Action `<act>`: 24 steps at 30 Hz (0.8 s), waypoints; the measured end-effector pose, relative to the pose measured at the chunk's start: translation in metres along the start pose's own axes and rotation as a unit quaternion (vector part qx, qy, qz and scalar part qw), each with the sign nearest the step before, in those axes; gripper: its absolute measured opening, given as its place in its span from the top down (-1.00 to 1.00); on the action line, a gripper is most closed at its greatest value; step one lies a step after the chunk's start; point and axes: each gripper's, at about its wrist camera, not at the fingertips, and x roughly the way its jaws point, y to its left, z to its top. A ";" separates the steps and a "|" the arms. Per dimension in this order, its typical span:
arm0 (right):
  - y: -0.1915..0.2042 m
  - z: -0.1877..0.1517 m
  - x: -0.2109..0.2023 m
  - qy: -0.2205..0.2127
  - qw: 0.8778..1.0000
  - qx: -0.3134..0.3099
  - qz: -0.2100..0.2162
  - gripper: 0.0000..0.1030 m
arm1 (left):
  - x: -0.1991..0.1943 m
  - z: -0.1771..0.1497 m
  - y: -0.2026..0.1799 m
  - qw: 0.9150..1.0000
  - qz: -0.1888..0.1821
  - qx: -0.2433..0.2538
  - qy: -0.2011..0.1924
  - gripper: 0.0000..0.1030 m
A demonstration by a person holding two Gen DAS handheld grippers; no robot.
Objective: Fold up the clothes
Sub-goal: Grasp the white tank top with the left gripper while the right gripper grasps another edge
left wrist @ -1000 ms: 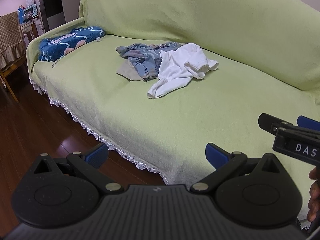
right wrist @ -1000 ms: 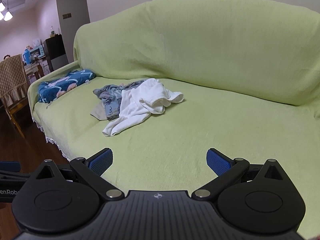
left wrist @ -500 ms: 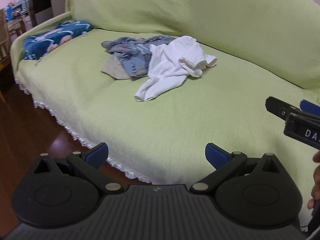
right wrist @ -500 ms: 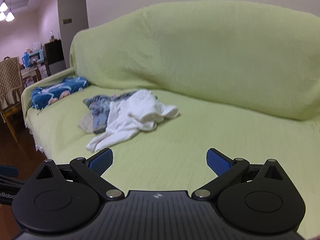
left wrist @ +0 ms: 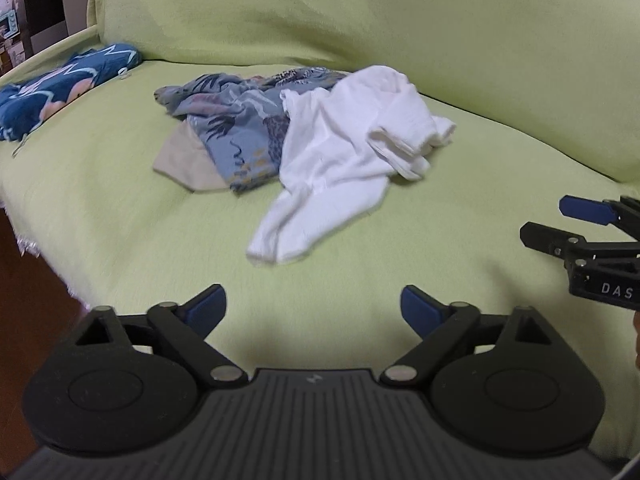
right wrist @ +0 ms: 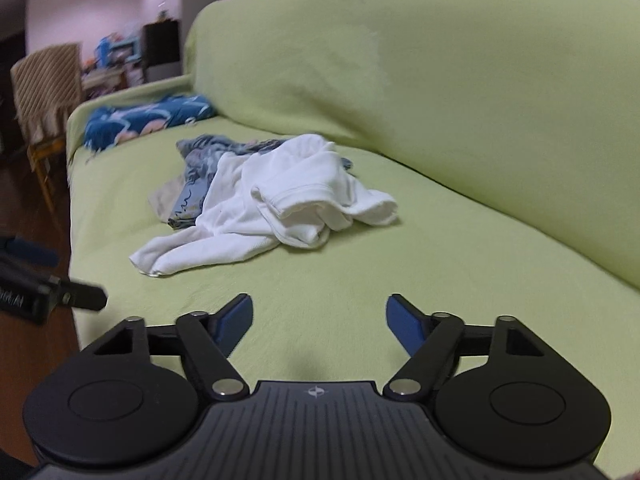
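On the green sofa cover (left wrist: 120, 220) lies a loose heap of clothes, all crumpled and none folded. In the left wrist view, going left to right: a dark blue patterned cloth (left wrist: 60, 88) sits apart at about ten o'clock by the armrest. Then comes the heap itself, near twelve o'clock. A beige piece (left wrist: 180, 160) peeks out at its left edge, a grey-blue printed garment (left wrist: 240, 128) lies over it, and a white shirt (left wrist: 344, 148) is draped across the right side, one end trailing toward the camera.

The white shirt looks like thin knit: light, limp and not fragile. It will sag and bunch wherever it is lifted. I judge the best holds to be the trailing end nearest the claws and the ribbed hem (right wrist: 296, 196) on the right, so it can be shaken flat.

The left gripper (left wrist: 312, 308) holds nothing. Its jaws are closing, with only bare sofa between them. The right gripper (right wrist: 320, 320), at three o'clock in the left view, is also empty and closing. Both are short of the heap.
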 end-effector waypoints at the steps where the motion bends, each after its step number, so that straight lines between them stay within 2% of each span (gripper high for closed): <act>1: -0.001 0.004 0.009 -0.002 1.000 -0.012 0.003 -0.31 | 0.010 0.005 0.004 1.000 0.002 -0.002 0.002 -0.47; 5: 0.001 0.019 0.042 -0.018 0.998 -0.062 0.009 -0.12 | 0.047 0.018 0.020 1.000 -0.001 -0.020 0.012 -0.03; 9: 0.006 0.033 0.078 -0.029 0.993 -0.114 0.013 -0.09 | 0.075 0.024 0.030 0.999 -0.009 -0.028 0.019 -0.03; 12: 0.014 0.038 0.097 -0.031 0.991 -0.127 0.022 -0.09 | 0.092 0.025 0.034 0.999 -0.026 -0.037 0.024 0.01; 14: 0.018 0.041 0.109 -0.035 0.991 -0.128 0.026 -0.09 | 0.097 0.024 0.038 0.998 -0.046 -0.048 0.021 0.45; 15: 0.019 0.044 0.117 -0.038 0.991 -0.129 0.026 0.06 | 0.098 0.025 0.040 0.997 -0.058 -0.055 0.019 0.59; 16: 0.021 0.046 0.124 -0.039 0.990 -0.132 0.026 0.51 | 0.099 0.026 0.042 0.996 -0.066 -0.061 0.019 0.79; 17: 0.020 0.049 0.130 -0.036 0.990 -0.132 0.028 0.81 | 0.100 0.027 0.043 0.995 -0.071 -0.063 0.021 0.82; 18: 0.017 0.053 0.133 -0.036 0.991 -0.123 0.033 0.92 | 0.099 0.028 0.044 0.995 -0.076 -0.062 0.023 0.84; 20: 0.006 0.061 0.130 -0.047 0.993 -0.098 0.041 0.93 | 0.093 0.028 0.045 0.995 -0.079 -0.054 0.020 0.86; 24: -0.030 0.077 0.087 -0.094 0.994 -0.047 0.002 0.93 | 0.064 0.038 0.047 0.996 -0.079 -0.028 -0.004 0.86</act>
